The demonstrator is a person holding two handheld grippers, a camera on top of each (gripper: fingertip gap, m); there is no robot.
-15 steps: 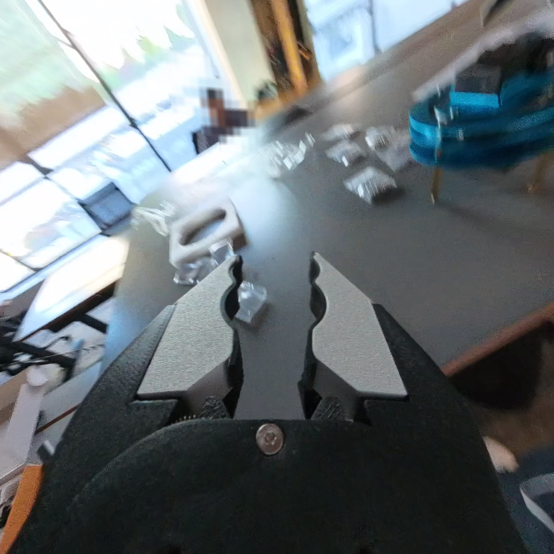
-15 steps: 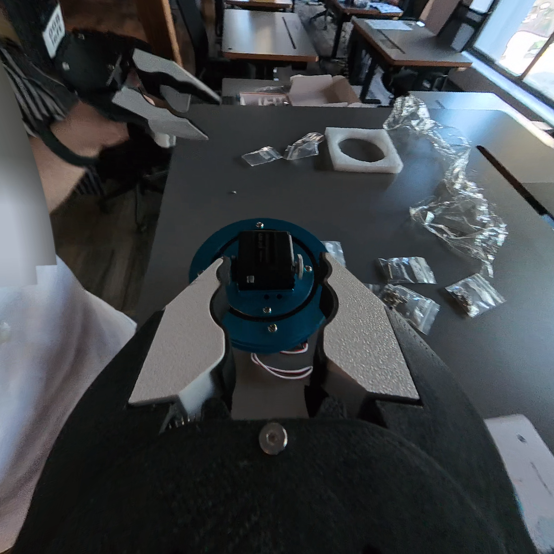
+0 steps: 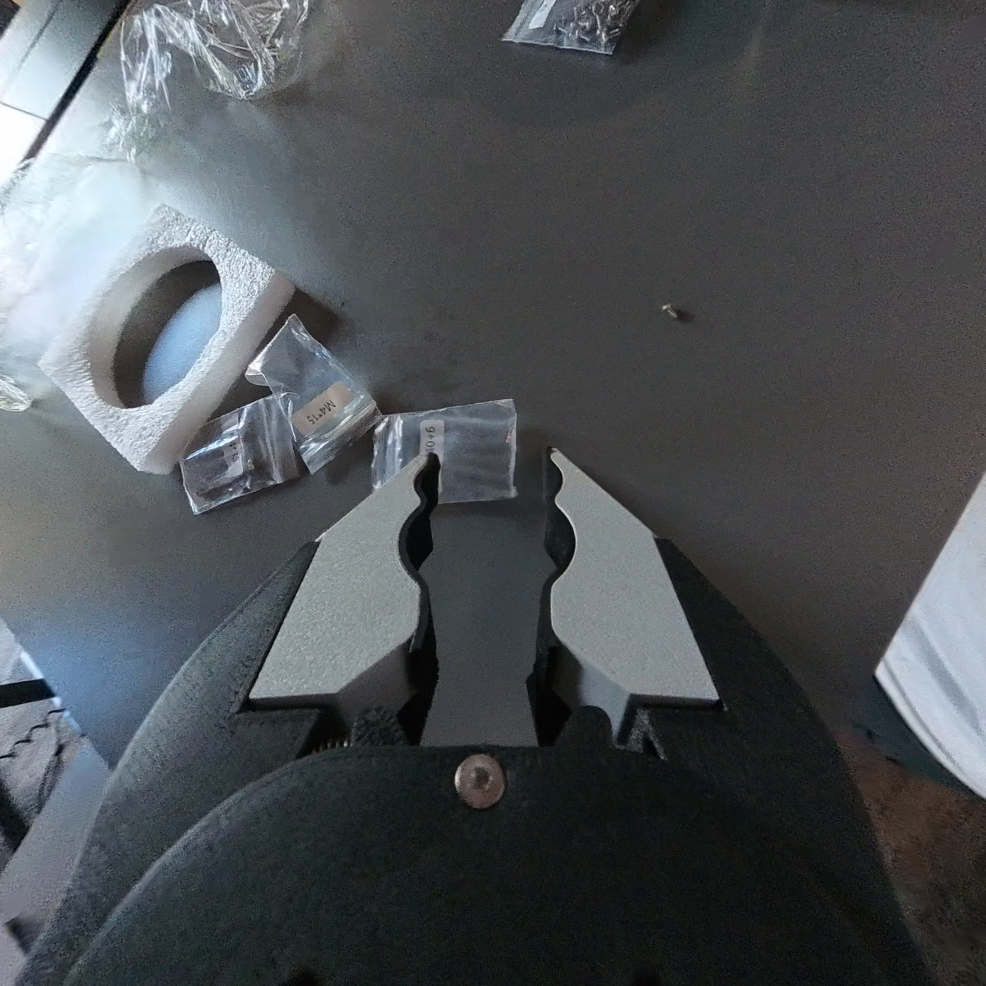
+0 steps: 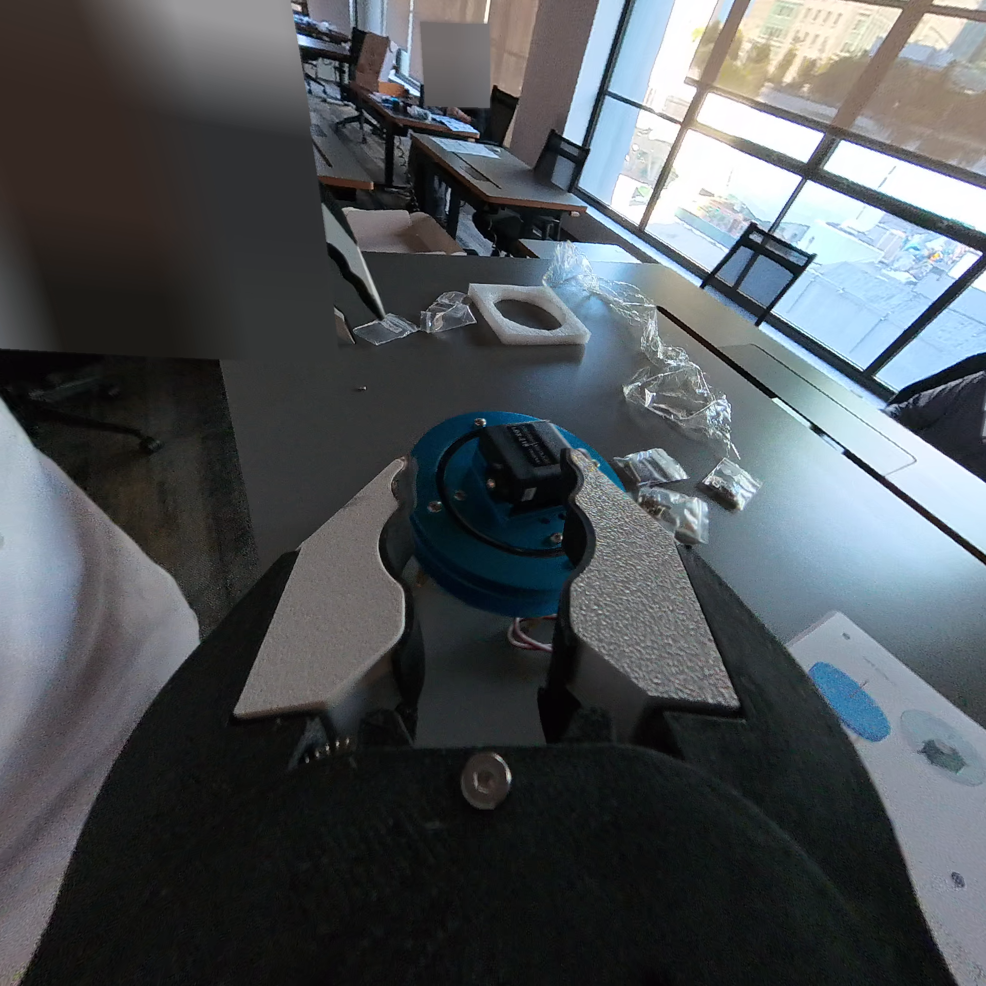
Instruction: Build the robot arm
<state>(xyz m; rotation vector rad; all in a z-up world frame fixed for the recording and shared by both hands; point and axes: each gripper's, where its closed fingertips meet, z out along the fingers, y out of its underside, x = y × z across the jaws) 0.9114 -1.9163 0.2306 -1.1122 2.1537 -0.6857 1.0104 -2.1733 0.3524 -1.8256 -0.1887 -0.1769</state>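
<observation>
My left gripper [image 3: 492, 458] is open and low over the dark table [image 3: 640, 213]. Its fingertips straddle the near edge of a small clear labelled bag [image 3: 469, 453]; I cannot tell whether they touch it. Two more small bags [image 3: 315, 395] lie just left of it, against a white foam block [image 3: 160, 341] with a round hole. My right gripper [image 4: 486, 461] is shut on a blue round disc [image 4: 480, 565] that carries a black servo [image 4: 525, 453], with white wires trailing under it. The left gripper's finger [image 4: 347, 267] shows far off by the bags.
A loose screw [image 3: 669, 309] lies on the table. Crumpled clear plastic [image 4: 672, 384] and several bags of screws [image 4: 672, 507] lie right of the disc. A white sheet [image 4: 907, 747] lies at the near right. A person's white sleeve [image 4: 80, 640] is at the left. My hands' fingertips stand some 30 cm from each other. My right tips are about 25 cm from the loose screw [image 3: 669, 309], my left tips only 7 cm.
My left gripper has swung down and in toward the small bags by the foam block, still open. My right gripper has tilted upward, still holding the blue disc.
</observation>
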